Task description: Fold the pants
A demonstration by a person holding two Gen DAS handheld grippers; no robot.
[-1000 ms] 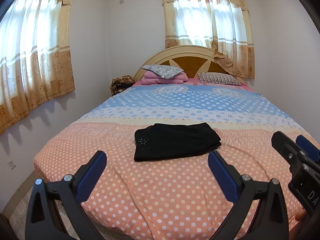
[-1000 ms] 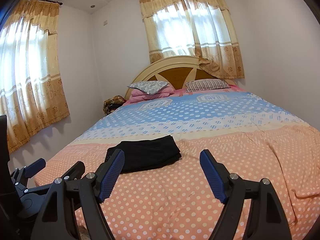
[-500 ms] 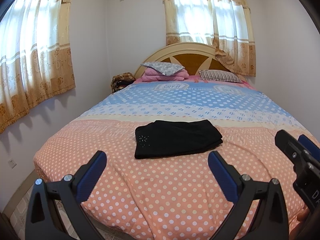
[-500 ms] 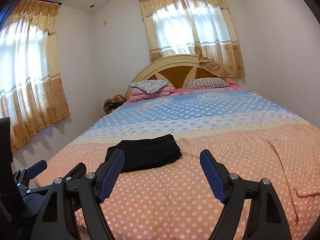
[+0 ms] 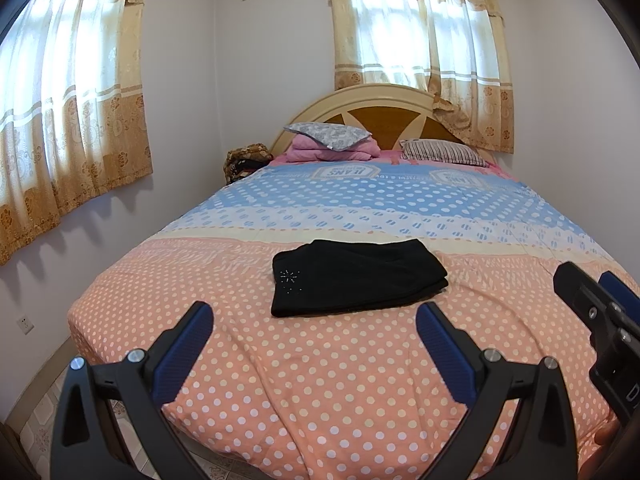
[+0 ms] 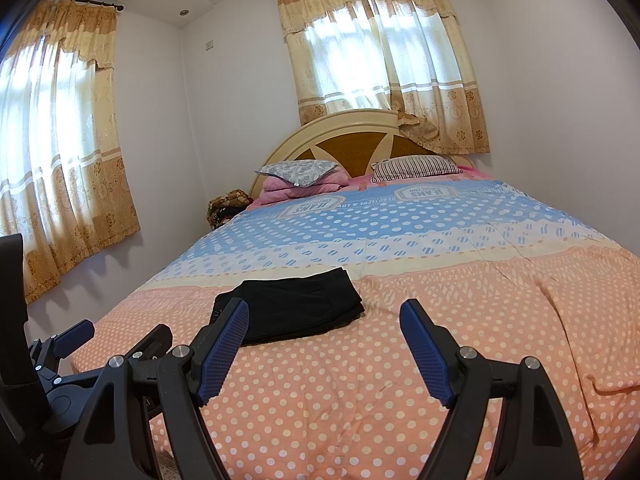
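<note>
folded black pants (image 5: pixel 356 276) on dotted bedspread (image 5: pixel 320 380) (pink end), left gripper (image 5: pixel 314 334) and right gripper (image 6: pixel 324 346) both spread apart, empty

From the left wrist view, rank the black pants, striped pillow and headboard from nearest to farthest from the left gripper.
1. Black pants: folded on the orange part of the bedspread, just ahead of the left gripper.
2. Striped pillow: far end, right.
3. Headboard: behind the pillow, against the wall.
</note>
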